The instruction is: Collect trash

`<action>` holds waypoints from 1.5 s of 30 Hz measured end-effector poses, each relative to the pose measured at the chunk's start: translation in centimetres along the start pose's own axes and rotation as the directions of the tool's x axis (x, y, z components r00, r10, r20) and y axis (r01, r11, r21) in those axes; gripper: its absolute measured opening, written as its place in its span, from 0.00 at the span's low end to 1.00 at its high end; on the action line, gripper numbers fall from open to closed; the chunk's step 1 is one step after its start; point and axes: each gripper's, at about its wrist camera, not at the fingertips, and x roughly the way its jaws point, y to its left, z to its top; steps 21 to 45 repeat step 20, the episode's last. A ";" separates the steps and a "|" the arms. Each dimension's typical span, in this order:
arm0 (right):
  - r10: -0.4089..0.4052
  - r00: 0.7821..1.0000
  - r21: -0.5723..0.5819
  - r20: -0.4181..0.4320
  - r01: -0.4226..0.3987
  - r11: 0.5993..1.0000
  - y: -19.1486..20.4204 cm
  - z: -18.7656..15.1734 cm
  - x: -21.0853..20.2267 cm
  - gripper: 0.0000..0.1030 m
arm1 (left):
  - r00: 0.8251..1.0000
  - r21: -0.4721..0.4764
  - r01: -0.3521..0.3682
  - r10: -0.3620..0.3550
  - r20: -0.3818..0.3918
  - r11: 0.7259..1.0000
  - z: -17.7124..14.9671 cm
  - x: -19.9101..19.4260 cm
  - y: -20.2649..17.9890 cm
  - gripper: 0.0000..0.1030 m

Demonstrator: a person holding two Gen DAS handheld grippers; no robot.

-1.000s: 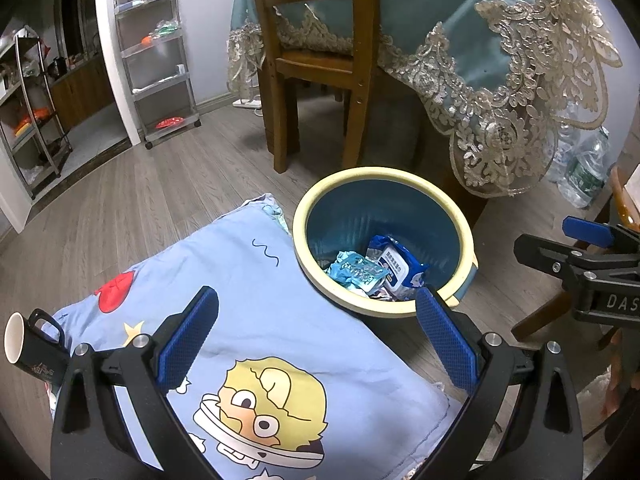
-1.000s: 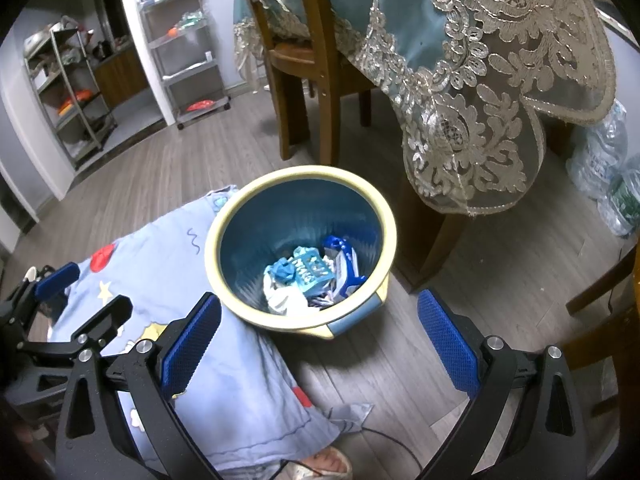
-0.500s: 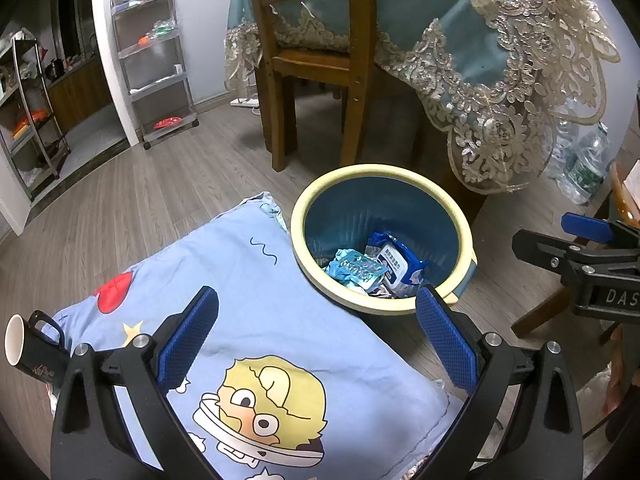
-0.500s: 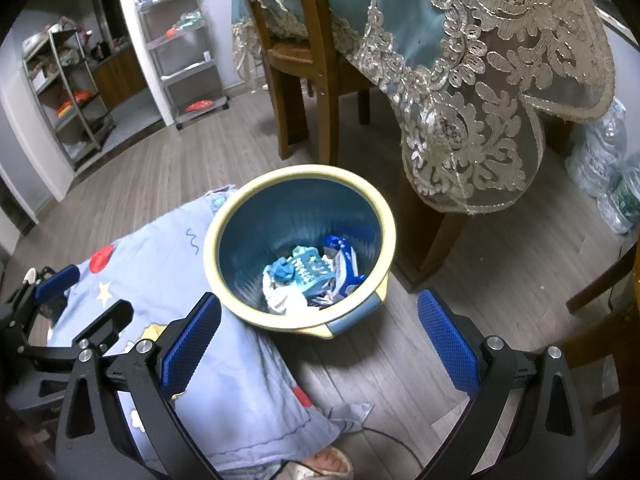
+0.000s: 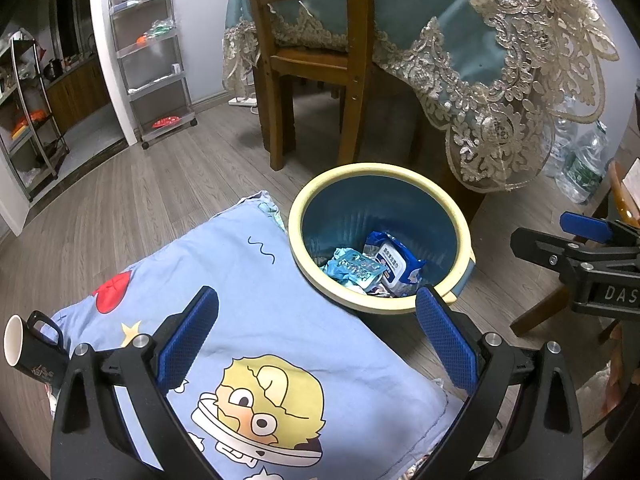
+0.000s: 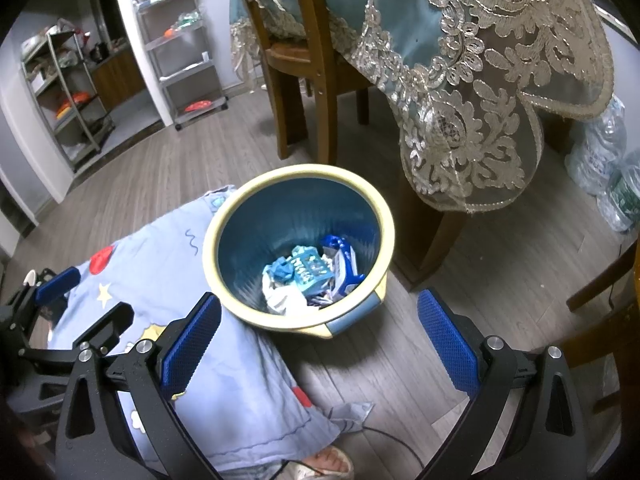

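The left gripper point(image 5: 316, 334) is hanging with its blue-padded fingers point(image 5: 188, 338) spread wide and nothing between them, over a light-blue cartoon-print cushion point(image 5: 248, 320). The right gripper point(image 6: 318, 338) is likewise standing wide apart and holding nothing, its fingers point(image 6: 446, 338) framing bare wooden floor point(image 6: 400, 344) and the cushion's edge.

In the left wrist view, the trash bin point(image 5: 298, 216), blue inside with a cream rim, is sitting at about one o'clock from the left gripper, its rim touching the cushion. In the right wrist view it is lying at twelve o'clock, just beyond the fingertips. Inside it, wrappers are resting: a teal packet point(image 5: 354, 266) beside a dark-blue packet point(image 5: 394, 258), with white crumpled paper point(image 6: 282, 300) beneath.

At nine o'clock of the left wrist view, a black mug point(image 5: 28, 354) is lying tilted at the cushion's edge. Beyond the bin, a wooden chair point(image 5: 316, 60) and a lace-trimmed teal tablecloth point(image 5: 480, 40) are standing at twelve o'clock.
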 end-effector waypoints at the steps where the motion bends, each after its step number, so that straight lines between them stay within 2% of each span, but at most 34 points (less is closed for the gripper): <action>1: 0.000 1.000 0.000 0.000 0.000 1.000 0.0 0.0 0.0 0.95 | 1.000 -0.001 0.004 -0.004 -0.002 1.000 0.0 0.0 0.0 0.94; 12: -0.008 1.000 0.016 0.000 0.008 1.000 -0.1 -0.1 0.0 0.95 | 1.000 0.011 0.023 -0.023 -0.009 1.000 -0.1 -0.3 -0.2 0.94; 17: -0.018 1.000 0.032 -0.009 0.019 0.999 -0.1 -0.2 0.3 0.95 | 1.000 0.015 -0.009 0.010 -0.027 1.000 -0.3 -1.1 0.2 0.94; 20: -0.027 0.999 0.039 -0.027 0.028 0.999 0.2 -0.2 0.8 0.95 | 0.999 0.007 -0.044 0.044 -0.010 0.999 -0.6 -2.9 1.1 0.94; 45: -0.027 0.999 0.039 -0.027 0.028 0.999 0.2 -0.2 0.8 0.95 | 0.999 0.007 -0.044 0.044 -0.010 0.999 -0.6 -2.9 1.1 0.94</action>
